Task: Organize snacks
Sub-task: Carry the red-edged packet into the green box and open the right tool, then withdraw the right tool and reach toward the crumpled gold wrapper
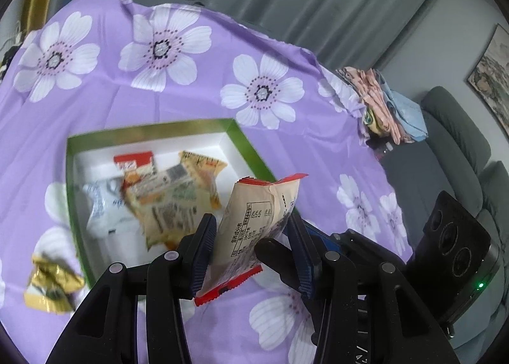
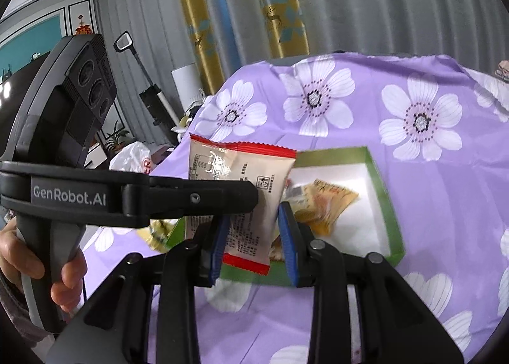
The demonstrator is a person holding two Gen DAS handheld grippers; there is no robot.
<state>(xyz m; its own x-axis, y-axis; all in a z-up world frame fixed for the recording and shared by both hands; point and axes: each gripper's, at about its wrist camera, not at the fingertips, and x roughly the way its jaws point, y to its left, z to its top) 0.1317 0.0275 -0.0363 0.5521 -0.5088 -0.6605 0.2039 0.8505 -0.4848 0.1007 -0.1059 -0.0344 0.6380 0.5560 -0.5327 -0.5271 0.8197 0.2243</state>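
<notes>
A beige snack packet [image 1: 254,214] with red sealed ends hangs in the air above the near edge of a green-rimmed box [image 1: 248,147]. My left gripper [image 1: 251,224] is shut on it, pads pressing both sides. My right gripper [image 2: 254,217] is shut on what looks like the same packet [image 2: 241,173] lower down. The left gripper [image 2: 241,198] crosses in from the left in the right wrist view. The box [image 2: 381,185] has a white inside holding several snack packets [image 1: 165,201], one of them yellow [image 2: 331,201]. A gold wrapped snack [image 1: 52,284] lies outside the box.
A purple flowered cloth [image 1: 159,103] covers the table. Folded clothes [image 1: 388,103] are stacked at its far right corner, with a grey sofa [image 1: 455,141] beyond. A person's hand [image 2: 63,271] grips the left handle. A white plastic bag [image 2: 133,157] and a stick vacuum [image 2: 152,90] stand past the table's left edge.
</notes>
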